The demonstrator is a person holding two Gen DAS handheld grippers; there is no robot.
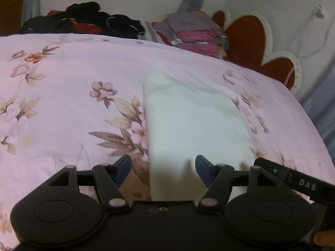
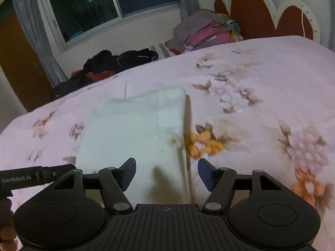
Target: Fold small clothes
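White folded cloth (image 1: 194, 125) lies lengthwise away from both grippers, left (image 1: 162, 172) and right (image 2: 166, 174), jaws apart.

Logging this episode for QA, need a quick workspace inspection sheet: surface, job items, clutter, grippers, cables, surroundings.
Surface: bed with pink floral bedsheet, mostly smooth.
Job's things: one white knit garment, lying flat in a folded rectangle near the front edge.
Clutter: heap of black and red clothes at the far side; stack of folded grey and pink clothes by the headboard.
Grippers: left gripper open, over the garment's near left edge; right gripper open, over its near right edge; neither holds anything.
Cables: thin white cord hanging on the headboard.
Surroundings: red-and-white scalloped headboard, dark window, grey curtains.
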